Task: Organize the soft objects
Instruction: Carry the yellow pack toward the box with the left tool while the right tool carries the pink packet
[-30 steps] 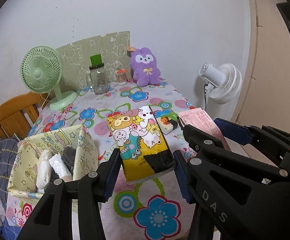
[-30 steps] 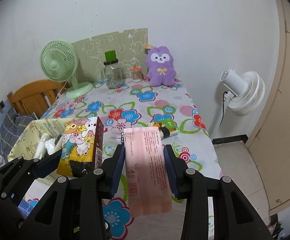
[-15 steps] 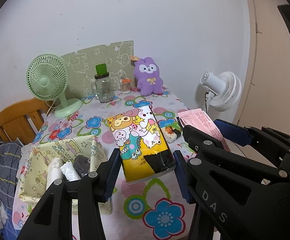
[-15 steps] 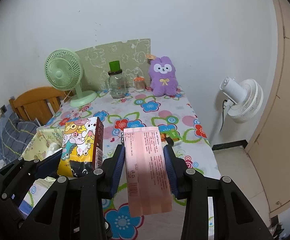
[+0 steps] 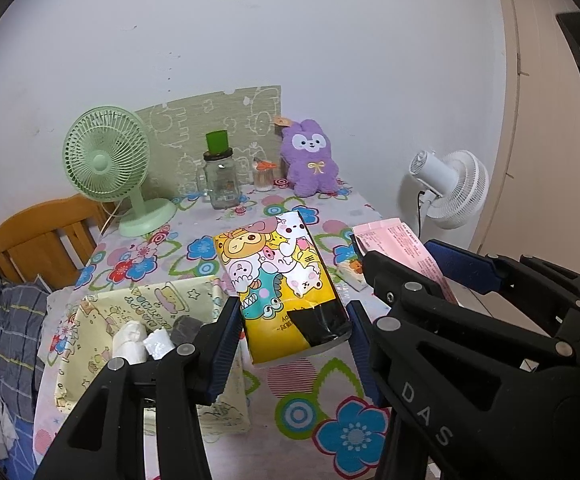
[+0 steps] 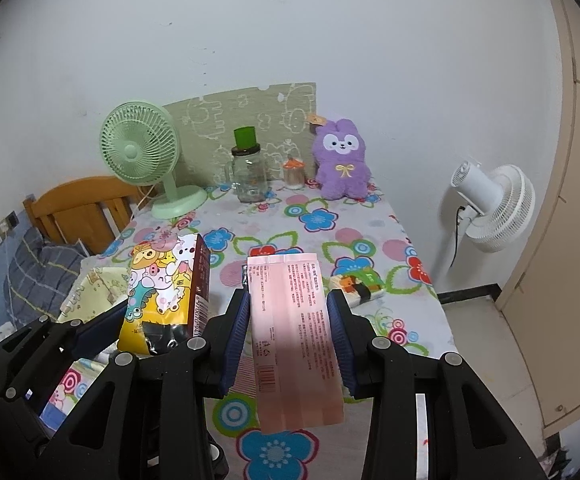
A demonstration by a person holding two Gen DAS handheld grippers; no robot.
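Two grippers are working side by side above the flowered tablecloth (image 5: 162,248), and each is carrying one soft pack. The left gripper (image 5: 291,342) is clenching its blue pads on the yellow cartoon tissue pack (image 5: 280,280); the pads are pressing its two long sides near the dark end. The pack's long axis is running along the fingers, from about 6 o'clock up toward 12 o'clock in the left wrist view, with the cartoon face turned upward and the far end tipped a little toward 11 o'clock. The right gripper (image 6: 288,340) is gripping the pink tissue pack (image 6: 293,328) the same way, long axis again lying 6 to 12 o'clock in the right wrist view, printed text facing up and the barcode end nearest the camera.

Counting the rest: two fans are showing, one green desk fan (image 5: 108,160) standing on the table at about 10 o'clock and one white fan (image 5: 449,188) standing off the table at 3 o'clock. One purple plush rabbit (image 5: 309,162) is sitting at 12 o'clock against the wall, with one glass jar (image 5: 220,182) bearing a green cup to its left. One small sushi-print packet (image 6: 355,286) is lying on the cloth just past the right fingers. One pale yellow fabric bin (image 5: 90,336) is sitting at 8 o'clock, holding three rolled items, two white and one grey. One wooden chair (image 5: 38,240) is standing at 9 o'clock.
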